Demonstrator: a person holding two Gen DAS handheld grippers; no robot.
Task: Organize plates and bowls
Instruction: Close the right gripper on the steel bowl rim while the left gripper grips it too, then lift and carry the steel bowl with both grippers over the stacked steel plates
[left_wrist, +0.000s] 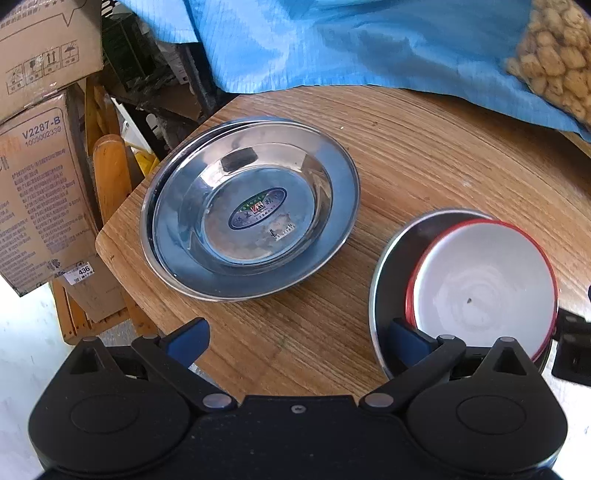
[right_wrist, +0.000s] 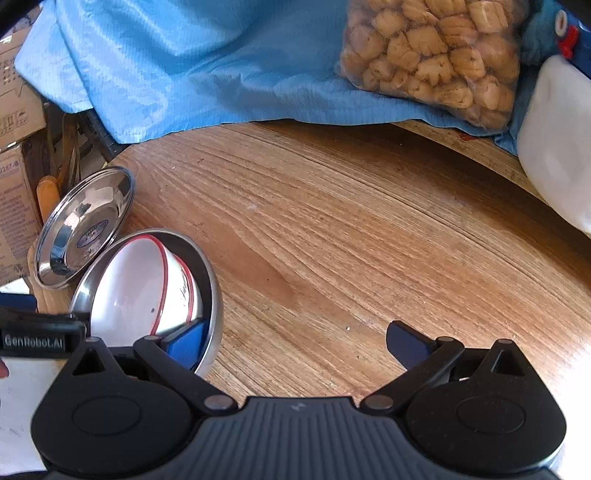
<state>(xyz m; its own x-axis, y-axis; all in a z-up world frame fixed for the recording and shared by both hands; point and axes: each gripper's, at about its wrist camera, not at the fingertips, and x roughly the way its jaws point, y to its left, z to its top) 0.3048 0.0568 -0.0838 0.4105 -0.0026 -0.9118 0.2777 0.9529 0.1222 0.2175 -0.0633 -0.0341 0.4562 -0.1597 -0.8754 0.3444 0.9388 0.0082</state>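
Where boxes stack, one cardboard box (left_wrist: 40, 195) reads "V2287-B".

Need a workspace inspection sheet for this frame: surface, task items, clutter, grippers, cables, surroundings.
Surface: wooden table, bare in the middle.
Job's things: stacked steel plates near the table corner; white red-rimmed bowls nested inside a steel bowl.
Clutter: blue cloth, bag of snacks, white container.
Grippers: left gripper open, right gripper open, both empty.
Cables: nothing seen.
Surroundings: cardboard boxes, wooden chair.
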